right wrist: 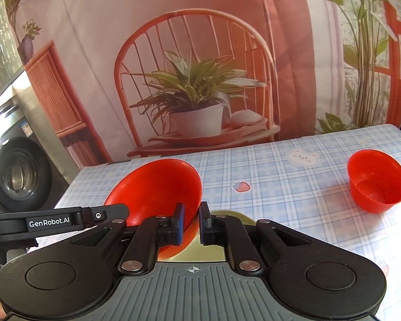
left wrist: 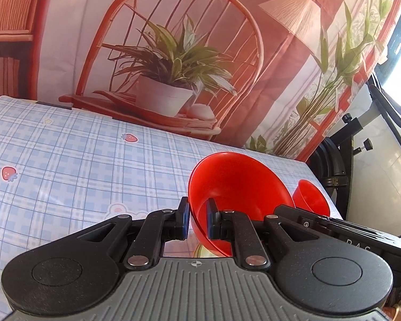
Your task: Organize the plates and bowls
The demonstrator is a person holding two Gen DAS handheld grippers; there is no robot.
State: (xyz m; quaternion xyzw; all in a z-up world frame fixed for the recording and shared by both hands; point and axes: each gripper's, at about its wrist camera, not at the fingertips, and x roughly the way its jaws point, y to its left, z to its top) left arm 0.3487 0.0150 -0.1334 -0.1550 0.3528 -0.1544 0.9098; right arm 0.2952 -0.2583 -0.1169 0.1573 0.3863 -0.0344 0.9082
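The left gripper (left wrist: 197,220) is holding the big red bowl (left wrist: 235,190) by its rim: its fingers (left wrist: 184,220) are standing close together, one outside the wall and one inside, clamped on the edge. The same big bowl is showing in the right wrist view (right wrist: 157,187), where the right gripper (right wrist: 192,226) is also gripping it, with one finger inside the bowl and the other outside, pressed on the wall. So both grippers are pinching this one bowl from opposite sides, and the bowl is tilting, its opening turned partly toward each camera, lifted a little above the desk (left wrist: 66,160). Under the bowl a round yellowish thing (right wrist: 227,230) is lying on the desk; I cannot tell what it is, because the grippers are hiding most of it. A smaller red bowl (right wrist: 377,180) is standing upright on the desk, well apart from the big one, toward the right side. In the left wrist view it is peeking out just behind the big bowl (left wrist: 311,195). The desk is wearing a blue checked cloth with strawberries and a little bear (right wrist: 302,157). Behind the desk a printed curtain (right wrist: 195,80) with a chair and a potted plant is hanging
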